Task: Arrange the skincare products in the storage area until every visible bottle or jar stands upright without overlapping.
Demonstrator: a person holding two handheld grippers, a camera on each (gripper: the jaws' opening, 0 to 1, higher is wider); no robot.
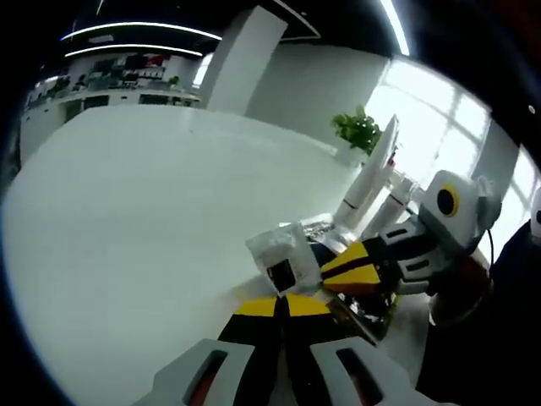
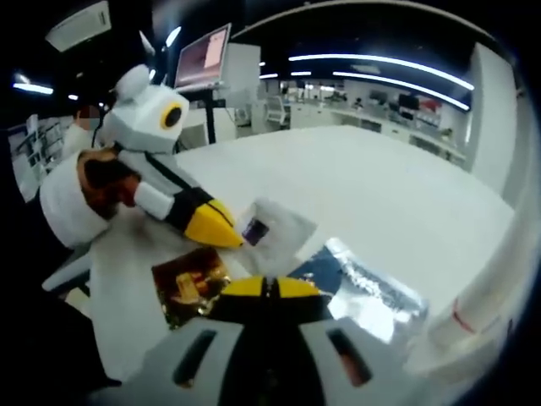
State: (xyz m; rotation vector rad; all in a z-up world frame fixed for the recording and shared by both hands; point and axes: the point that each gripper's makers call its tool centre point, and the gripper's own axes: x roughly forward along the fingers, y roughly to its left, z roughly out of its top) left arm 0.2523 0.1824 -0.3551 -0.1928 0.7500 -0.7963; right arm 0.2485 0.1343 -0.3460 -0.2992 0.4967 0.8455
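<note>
Several flat sachets lie in a heap on the white table (image 1: 135, 220). They include a crumpled clear-white packet (image 1: 279, 254) (image 2: 275, 227) with a dark square, a silver foil sachet (image 2: 368, 292) (image 1: 317, 228) and a gold-brown sachet (image 2: 190, 286) (image 1: 368, 304). Two white tubes (image 1: 365, 182) stand upright behind the heap, and one tube (image 2: 482, 313) rises at the right. My left gripper (image 1: 283, 306) (image 2: 237, 240) has its jaws together, its tips touching the clear-white packet's edge. My right gripper (image 2: 269, 288) (image 1: 328, 272) also has its jaws together, just in front of the silver sachet. I cannot tell whether either gripper pinches anything.
A potted green plant (image 1: 359, 131) stands beyond the tubes near bright windows. The table stretches wide and white to the left in the left gripper view. A monitor (image 2: 203, 57) and office desks sit in the background. A person's dark sleeve (image 1: 507, 321) is at the right edge.
</note>
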